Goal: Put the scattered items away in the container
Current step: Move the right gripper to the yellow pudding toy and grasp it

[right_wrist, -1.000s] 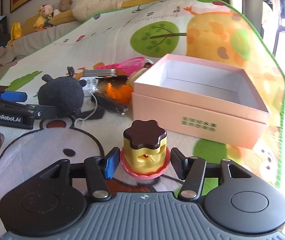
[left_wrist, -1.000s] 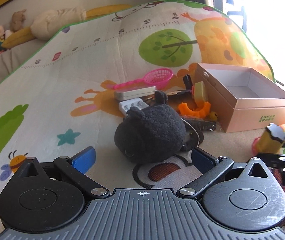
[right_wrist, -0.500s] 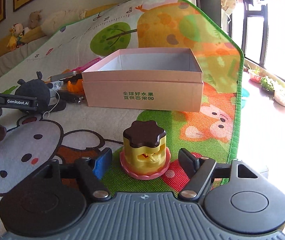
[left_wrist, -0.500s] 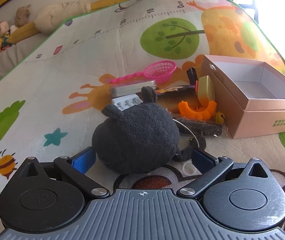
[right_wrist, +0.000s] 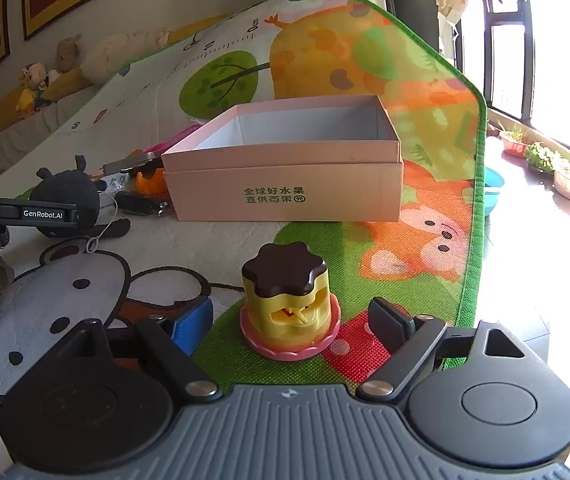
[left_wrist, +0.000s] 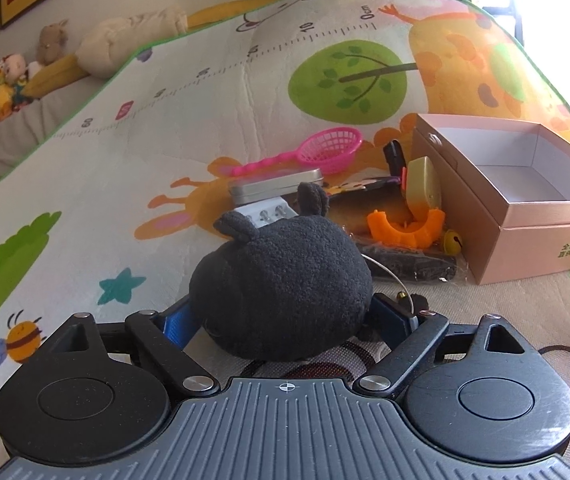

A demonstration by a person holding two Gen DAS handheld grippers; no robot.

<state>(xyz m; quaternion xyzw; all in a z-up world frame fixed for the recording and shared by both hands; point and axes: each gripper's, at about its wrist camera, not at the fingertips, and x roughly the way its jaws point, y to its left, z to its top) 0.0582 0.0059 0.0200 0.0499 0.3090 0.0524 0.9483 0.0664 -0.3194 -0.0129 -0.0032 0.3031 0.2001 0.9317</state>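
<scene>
Jaws nearer black plush (left_wrist: 281, 284) than before

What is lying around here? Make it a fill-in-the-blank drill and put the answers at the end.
1. The black plush toy lies ____ the pink box.
2. Inside, the pink box is ____.
3. The yellow toy has a ____ top.
4. The toy strainer behind the silver tin is ____ in colour.
Answers: outside; empty; brown; pink.
</scene>
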